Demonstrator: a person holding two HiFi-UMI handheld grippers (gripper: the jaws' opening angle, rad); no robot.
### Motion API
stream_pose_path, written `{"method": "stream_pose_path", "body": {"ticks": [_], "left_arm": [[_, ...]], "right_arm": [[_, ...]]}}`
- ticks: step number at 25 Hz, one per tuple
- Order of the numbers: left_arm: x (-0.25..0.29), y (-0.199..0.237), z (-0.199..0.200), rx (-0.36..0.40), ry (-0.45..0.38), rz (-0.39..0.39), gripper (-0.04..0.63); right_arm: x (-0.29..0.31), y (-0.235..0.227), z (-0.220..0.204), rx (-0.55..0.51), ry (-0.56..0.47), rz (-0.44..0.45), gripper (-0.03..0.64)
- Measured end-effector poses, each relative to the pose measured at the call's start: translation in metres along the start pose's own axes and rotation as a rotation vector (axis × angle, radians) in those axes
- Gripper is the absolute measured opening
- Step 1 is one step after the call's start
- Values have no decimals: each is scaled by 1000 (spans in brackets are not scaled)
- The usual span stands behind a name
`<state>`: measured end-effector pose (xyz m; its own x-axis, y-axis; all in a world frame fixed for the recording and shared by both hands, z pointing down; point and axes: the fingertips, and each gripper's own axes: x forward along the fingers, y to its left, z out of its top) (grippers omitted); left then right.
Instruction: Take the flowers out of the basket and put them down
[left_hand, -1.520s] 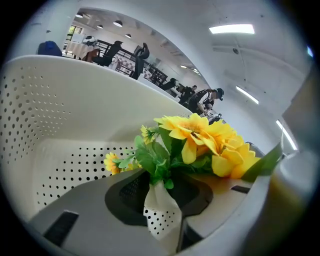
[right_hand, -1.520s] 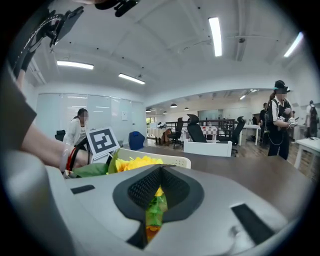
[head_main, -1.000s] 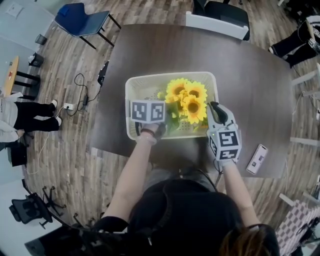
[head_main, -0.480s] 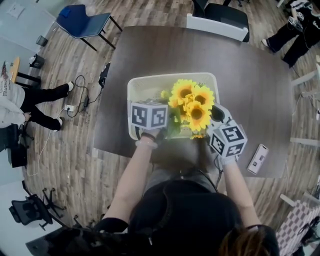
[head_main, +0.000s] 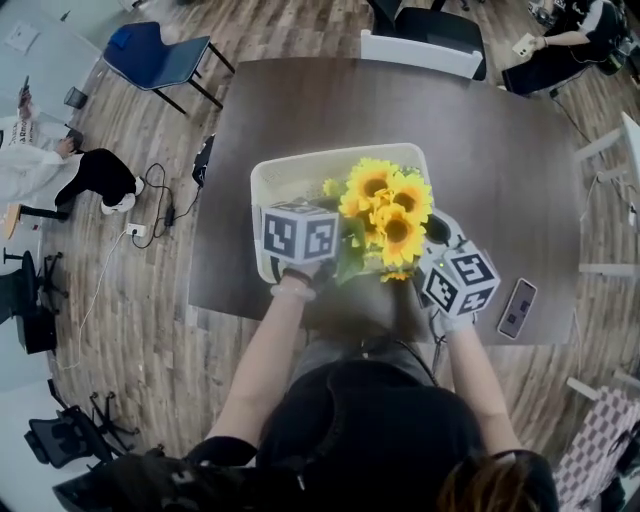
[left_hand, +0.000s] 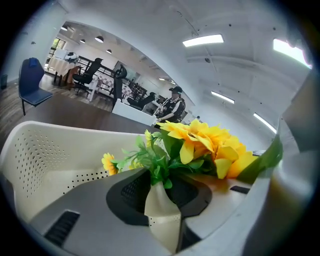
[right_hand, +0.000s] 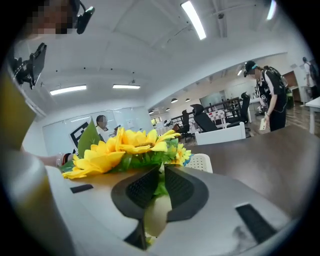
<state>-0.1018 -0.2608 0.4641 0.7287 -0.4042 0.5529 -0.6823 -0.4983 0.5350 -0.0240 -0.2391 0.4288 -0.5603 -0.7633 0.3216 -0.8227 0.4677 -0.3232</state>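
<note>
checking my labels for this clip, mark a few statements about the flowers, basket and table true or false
1. The left tongs and the right tongs both grip the flowers by their green stems. True.
2. The flowers are red roses. False: they are yellow sunflowers.
3. A phone lies on the table near the right tongs. True.
4. The basket stands on the floor. False: the basket stands on the table.
</note>
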Motion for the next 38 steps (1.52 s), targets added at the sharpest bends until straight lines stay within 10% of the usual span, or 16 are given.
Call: {"method": "stream_pose_path", "body": {"ticks": [38], "left_arm": [[43, -148, 18, 231, 9, -187, 104]], "right_arm": [[-131, -50, 40, -40, -224, -241, 5]]}}
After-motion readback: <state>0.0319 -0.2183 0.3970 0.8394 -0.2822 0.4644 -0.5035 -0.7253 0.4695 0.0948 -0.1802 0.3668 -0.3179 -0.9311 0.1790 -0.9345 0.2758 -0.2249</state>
